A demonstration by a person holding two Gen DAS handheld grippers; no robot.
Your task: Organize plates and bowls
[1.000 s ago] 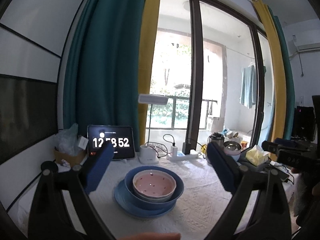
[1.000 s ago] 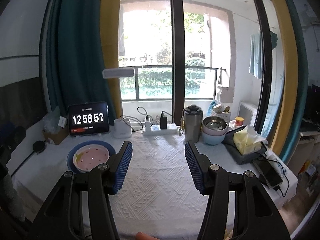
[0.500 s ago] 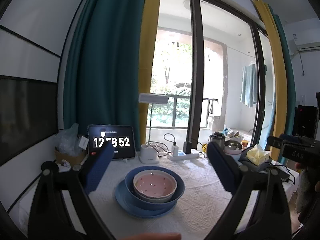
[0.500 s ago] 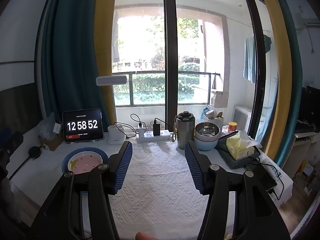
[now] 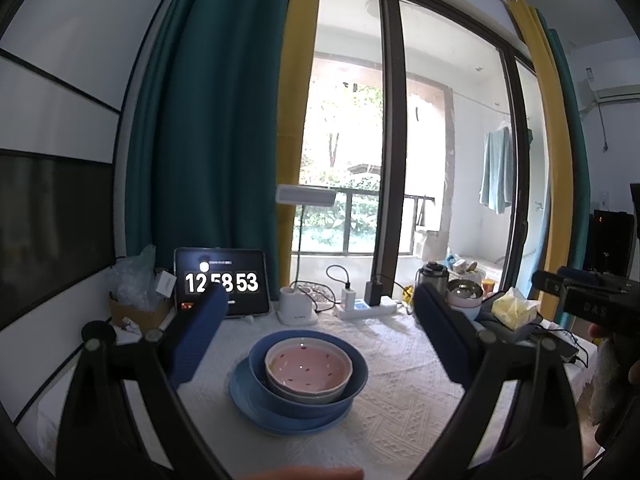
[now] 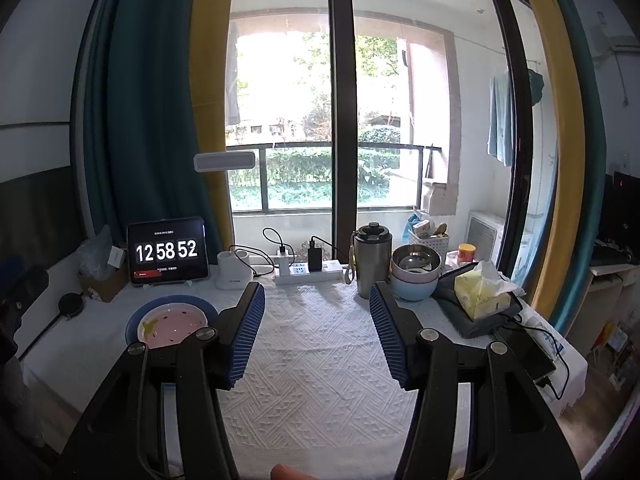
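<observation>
A pink dotted bowl [image 5: 308,368] sits nested in a blue bowl [image 5: 360,372] on a blue plate [image 5: 248,396], on the white tablecloth. My left gripper [image 5: 320,296] hovers level just before this stack, open, with the stack framed between its blue pads and untouched. In the right wrist view the same stack [image 6: 172,322] lies at the left. My right gripper [image 6: 316,294] is open over bare cloth at the table's middle, holding nothing. At the back right a steel bowl [image 6: 416,258] rests on a pink and a light blue bowl [image 6: 414,290].
Along the window edge stand a tablet clock [image 6: 167,252], a white lamp base [image 6: 234,274], a power strip [image 6: 308,274] and a steel flask [image 6: 372,260]. A yellow tissue pack [image 6: 482,294] on grey cloth and cabled devices [image 6: 532,356] fill the right edge. A cardboard box [image 5: 136,312] sits far left.
</observation>
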